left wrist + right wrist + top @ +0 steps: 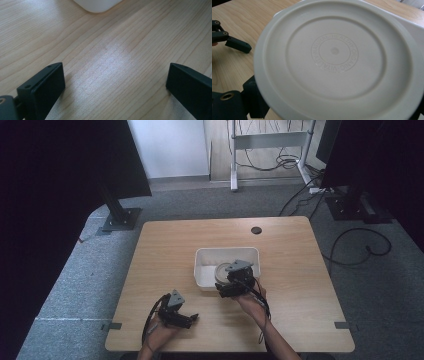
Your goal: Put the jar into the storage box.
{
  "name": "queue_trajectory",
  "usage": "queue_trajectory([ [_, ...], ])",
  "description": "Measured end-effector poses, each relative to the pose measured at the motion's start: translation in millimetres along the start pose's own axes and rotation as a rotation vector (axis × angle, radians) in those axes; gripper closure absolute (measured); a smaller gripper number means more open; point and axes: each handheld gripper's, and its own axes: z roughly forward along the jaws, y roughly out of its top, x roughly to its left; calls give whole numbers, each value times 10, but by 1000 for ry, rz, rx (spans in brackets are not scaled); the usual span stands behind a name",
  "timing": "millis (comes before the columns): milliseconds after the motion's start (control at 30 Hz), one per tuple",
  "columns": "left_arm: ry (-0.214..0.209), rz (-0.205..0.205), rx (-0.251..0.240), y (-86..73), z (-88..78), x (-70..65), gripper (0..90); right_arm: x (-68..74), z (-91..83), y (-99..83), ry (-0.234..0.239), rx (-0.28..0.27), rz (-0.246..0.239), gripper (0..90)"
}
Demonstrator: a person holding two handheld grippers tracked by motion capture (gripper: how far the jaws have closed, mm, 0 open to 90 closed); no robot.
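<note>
- A light wooden rectangular desk (165,250) stands on grey carpet; near its far edge there is a small round dark cable hole (256,230).
- A white rectangular plastic tub (205,257) with rounded corners sits close to the middle of the desk.
- The right hand-held gripper (227,281) is over the near right part of the tub, with the person's right hand (250,301) behind it at the near side.
- In the right gripper view, a round off-white plastic plate (337,60) with a raised rim and a ring of embossed letters in its centre lies between the black jaws – the right hand-held gripper is grasping this plate at the near edge.
- The plate is tilted and sits above the tub; the corner of the tub appears behind it at the far right in that view. Whether the plate touches the tub I cannot tell.
- The left hand-held gripper (192,318) is at the near left part of the desk, well apart from the tub, held by the left hand (162,330).
- In the left gripper view the two black jaws stand wide apart over the bare wood – this hand-held gripper is released and grasps nothing.
- A rounded corner of the white tub shows at the far edge of the left gripper view.
</note>
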Motion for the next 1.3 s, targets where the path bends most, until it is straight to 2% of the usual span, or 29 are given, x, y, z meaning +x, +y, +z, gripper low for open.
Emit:
queue_trajectory([
  [700,0,-1,0,0,0,-1,19,-30,233,129,-9,3,11,95],
  [1033,0,-2,0,0,0,-1,19,-8,416,171,-15,1,4,95],
  [1300,0,-1,0,0,0,-1,19,-7,585,162,-30,23,-1,95],
])
